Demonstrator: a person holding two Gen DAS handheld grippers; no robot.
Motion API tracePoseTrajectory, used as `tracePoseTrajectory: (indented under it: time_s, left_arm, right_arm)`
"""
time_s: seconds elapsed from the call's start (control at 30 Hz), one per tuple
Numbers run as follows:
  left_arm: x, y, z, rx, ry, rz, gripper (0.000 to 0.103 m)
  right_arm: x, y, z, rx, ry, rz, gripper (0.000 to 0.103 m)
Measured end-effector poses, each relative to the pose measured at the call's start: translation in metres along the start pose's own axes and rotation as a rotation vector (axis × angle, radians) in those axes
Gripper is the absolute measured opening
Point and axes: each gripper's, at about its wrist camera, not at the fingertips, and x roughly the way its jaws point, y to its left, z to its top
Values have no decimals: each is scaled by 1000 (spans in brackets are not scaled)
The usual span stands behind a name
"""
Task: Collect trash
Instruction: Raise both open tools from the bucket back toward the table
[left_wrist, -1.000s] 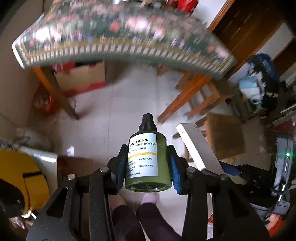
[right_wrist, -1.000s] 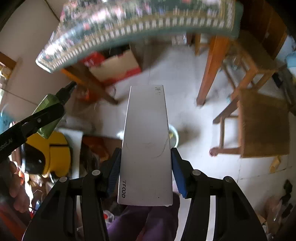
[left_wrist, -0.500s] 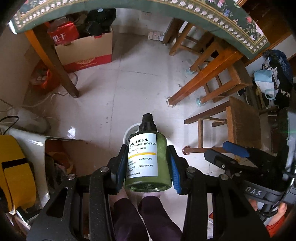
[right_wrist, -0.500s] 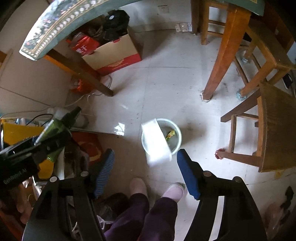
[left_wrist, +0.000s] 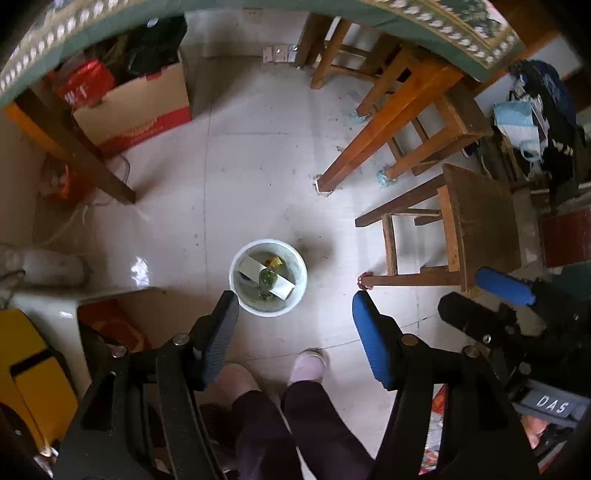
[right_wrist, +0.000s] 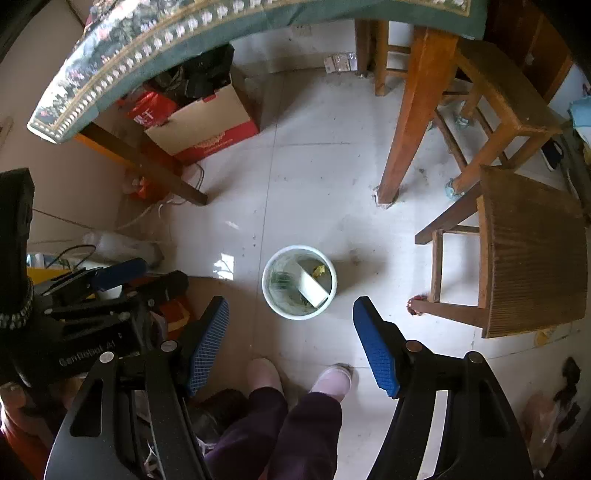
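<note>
Both tongs point steeply down at the floor, directly over the white bin (left_wrist: 268, 277); the bin lies just ahead of the fingertips in both wrist views, and the person's feet (left_wrist: 307, 365) stand just behind them.

Left gripper (left_wrist: 293, 321): a second ago it clamped a small green pump bottle; its jaws are now opening, nothing stands between them; the green bottle (left_wrist: 268, 277) lies inside the bin, resting on the white box.

Right gripper (right_wrist: 290, 330): a second ago it held a flat white box; half a second ago that box was already falling toward the bin; the jaws now stand apart and empty; the white box (right_wrist: 313, 287) leans inside the bin beside a yellow scrap (right_wrist: 319, 269).

Finding: both items have been released and have landed within the rim, none on the tiles around it; this round of collection appears complete. Both tongs are free for a further pickup; whether more trash remains on the table (right_wrist: 155, 48), ahead of the tongs, cannot be told from here.
</note>
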Motion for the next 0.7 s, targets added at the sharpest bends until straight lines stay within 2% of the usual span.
tracePoseTrajectory:
  time_s: [0.27, 0.53, 0.7]
  left_arm:
    - [-64, -13, 3, 62, -73, 22, 63]
    - [-174, -17, 8, 74, -236, 24, 63]
    - [-246, -22, 8, 88, -353, 25, 63]
  right_arm:
    - [-45, 15, 7, -8, -51, 4, 66]
    - [-128, 47, 12, -36, -176, -6, 66]
    - [-191, 73, 14, -59, -289, -29, 66]
